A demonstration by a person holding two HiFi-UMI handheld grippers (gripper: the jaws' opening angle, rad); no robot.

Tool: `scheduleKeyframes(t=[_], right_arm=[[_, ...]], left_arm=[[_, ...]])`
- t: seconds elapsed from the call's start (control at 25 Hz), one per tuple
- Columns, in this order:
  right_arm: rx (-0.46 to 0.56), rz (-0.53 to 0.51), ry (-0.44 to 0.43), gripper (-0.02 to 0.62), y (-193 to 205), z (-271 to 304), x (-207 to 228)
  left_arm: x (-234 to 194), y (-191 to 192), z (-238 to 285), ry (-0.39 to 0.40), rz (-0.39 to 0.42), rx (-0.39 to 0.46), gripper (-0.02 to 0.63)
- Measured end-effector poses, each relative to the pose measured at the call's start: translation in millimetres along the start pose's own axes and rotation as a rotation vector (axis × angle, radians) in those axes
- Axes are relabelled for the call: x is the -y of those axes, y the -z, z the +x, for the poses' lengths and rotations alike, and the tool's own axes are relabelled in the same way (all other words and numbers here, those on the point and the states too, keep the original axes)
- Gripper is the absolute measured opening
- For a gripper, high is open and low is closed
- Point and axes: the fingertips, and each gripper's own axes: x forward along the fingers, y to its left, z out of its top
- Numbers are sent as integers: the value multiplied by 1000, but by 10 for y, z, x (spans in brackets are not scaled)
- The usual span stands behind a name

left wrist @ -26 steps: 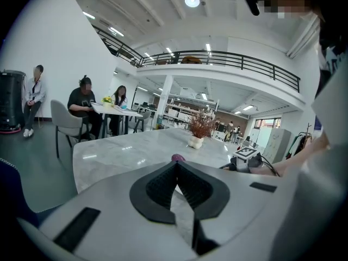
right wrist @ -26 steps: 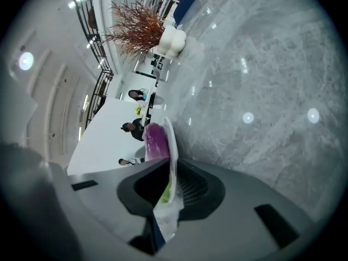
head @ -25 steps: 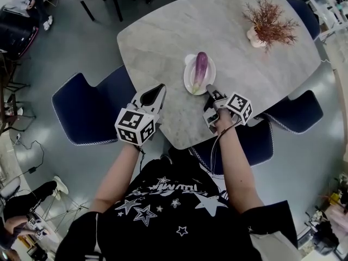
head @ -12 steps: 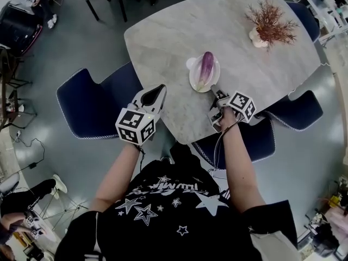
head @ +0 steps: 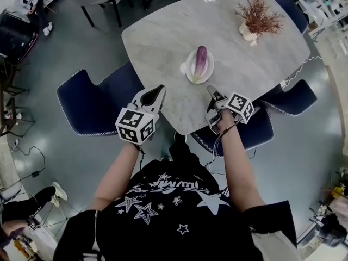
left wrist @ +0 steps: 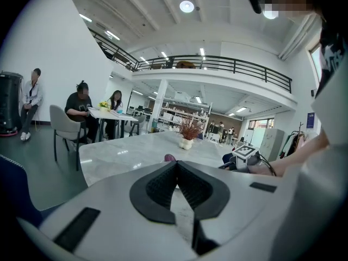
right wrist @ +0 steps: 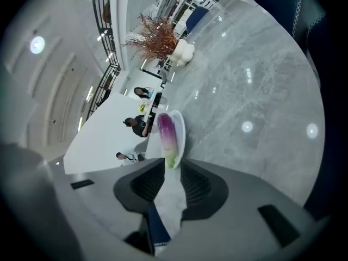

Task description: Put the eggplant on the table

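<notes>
Currently eggplant [head: 200,60] on plate [head: 190,74], left gripper [head: 159,89] pressed together, right gripper [head: 210,89] spread and empty beside it.

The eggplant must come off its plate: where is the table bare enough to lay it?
The table is bare left of the plate, over to its left edge, and between the plate and the dried plant. The near-edge strip by the right claw is narrower. Only the plate, holding the eggplant, is taken.

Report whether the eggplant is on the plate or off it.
On the plate. The eggplant lies lengthwise in it, and the plate sits on the table.
</notes>
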Motion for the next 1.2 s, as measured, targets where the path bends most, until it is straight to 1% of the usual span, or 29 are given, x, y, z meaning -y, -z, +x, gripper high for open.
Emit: scheduleKeyframes(t=[0.12,0.32,0.48,0.56,0.64,0.8,0.84,0.88,0.92,1.12,1.2], right_arm=[[10,-8,-51,81,136,-174,-215],[53,-108,-108,80,373,-443,-623],[78,-160,-152,78,603,-703,-913],[85,-181,-168,43,752,-866,-1023],[88,-195,-186,43,921,-1021,-1110],[105,-225,-187,43,1231,-1341,-1181],[112,-230,-182,33,1296,-1424,-1178],[120,-229,-178,6,1357,-1505,-1168],[125,-225,-175,6,1414,-1587,-1149],[149,-224,-158,6,1584,-2024,-998],[159,-229,-153,6,1627,-2148,-993]], left_arm=[[154,-15,-133,22,10,13,8],[345,22,-455,57,30,33,8],[515,52,-727,82,43,46,8],[630,67,-884,98,51,53,8],[737,97,-1040,116,61,60,8],[933,175,-1309,157,77,66,8],[984,200,-1366,169,80,66,8],[1038,229,-1416,182,81,65,8],[1097,262,-1456,195,82,64,8],[1465,418,-1578,254,83,56,8],[1549,448,-1620,268,85,49,8]])
